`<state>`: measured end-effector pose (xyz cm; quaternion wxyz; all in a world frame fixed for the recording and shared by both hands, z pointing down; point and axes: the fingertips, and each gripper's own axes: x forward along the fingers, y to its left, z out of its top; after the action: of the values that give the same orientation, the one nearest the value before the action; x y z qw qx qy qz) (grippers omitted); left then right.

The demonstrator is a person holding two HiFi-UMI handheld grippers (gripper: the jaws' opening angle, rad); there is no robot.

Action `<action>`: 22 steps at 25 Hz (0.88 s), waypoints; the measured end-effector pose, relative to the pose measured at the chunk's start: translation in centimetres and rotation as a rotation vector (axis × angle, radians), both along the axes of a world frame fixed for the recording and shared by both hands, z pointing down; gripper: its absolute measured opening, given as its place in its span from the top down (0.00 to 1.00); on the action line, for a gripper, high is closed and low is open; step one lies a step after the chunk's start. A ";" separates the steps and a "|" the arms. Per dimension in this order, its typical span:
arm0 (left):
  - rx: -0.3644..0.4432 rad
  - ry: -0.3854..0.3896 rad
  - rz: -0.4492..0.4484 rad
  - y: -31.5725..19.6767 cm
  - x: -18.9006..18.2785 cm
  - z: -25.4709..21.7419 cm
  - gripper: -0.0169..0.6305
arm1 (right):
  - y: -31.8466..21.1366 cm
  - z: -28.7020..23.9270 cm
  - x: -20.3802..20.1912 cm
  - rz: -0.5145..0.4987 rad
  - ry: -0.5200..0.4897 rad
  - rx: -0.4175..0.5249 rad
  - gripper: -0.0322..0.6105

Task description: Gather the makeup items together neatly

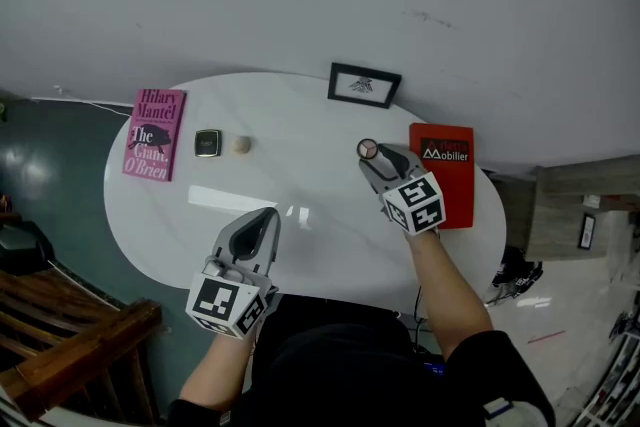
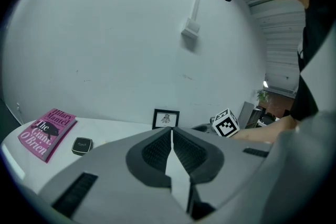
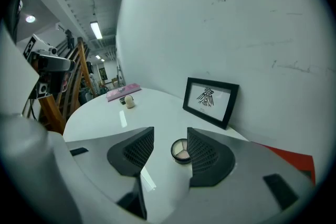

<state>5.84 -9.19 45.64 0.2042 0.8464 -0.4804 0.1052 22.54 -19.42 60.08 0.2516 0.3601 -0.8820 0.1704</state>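
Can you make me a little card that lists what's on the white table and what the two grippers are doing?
table: white, oval
left end: pink book, black square compact, beige sponge
back edge: framed picture, standing by the wall
right end: red book, lying flat
left gripper: shut, nothing in it
right gripper: open, with the round palette on the table at its tips, not gripped

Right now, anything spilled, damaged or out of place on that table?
Nothing spilled or damaged. The makeup is just split up: the round makeup palette sits alone beside the red book, across the table from the black compact and beige sponge near the pink book.
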 end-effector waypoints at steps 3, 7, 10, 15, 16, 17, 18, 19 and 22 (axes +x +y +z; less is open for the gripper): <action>-0.009 -0.009 -0.036 0.7 -1.3 0.4 0.94 | -0.5 1.5 -0.1 -0.002 0.060 -0.016 0.67; -0.017 -0.016 -0.072 1.3 -2.5 0.4 0.94 | -0.9 3.4 0.0 -0.004 0.125 -0.048 0.66; -0.020 -0.013 -0.093 1.4 -3.3 0.4 0.94 | -1.4 4.3 0.3 0.020 0.154 -0.061 0.65; -0.028 -0.008 -0.108 1.8 -3.9 0.8 0.94 | -2.0 5.9 0.3 0.040 0.185 -0.088 0.64; -0.030 -0.004 -0.114 1.8 -4.0 0.8 0.94 | -2.1 6.3 0.2 0.041 0.189 -0.095 0.64; -0.032 -0.002 -0.119 1.8 -4.1 0.8 0.94 | -2.1 6.6 0.3 0.042 0.192 -0.103 0.63; -0.031 -0.002 -0.121 1.7 -4.1 0.8 0.94 | -2.2 6.9 0.3 0.046 0.194 -0.112 0.63; -0.029 -0.005 -0.121 1.6 -4.2 0.7 0.94 | -2.3 7.2 0.3 0.049 0.195 -0.120 0.63; -0.023 -0.012 -0.122 1.4 -4.5 0.5 0.94 | -2.4 7.7 0.3 0.057 0.194 -0.134 0.63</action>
<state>1.37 -7.79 46.14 0.2171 0.8125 -0.5312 0.1030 22.86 -21.83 67.75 0.3543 0.3823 -0.8296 0.2003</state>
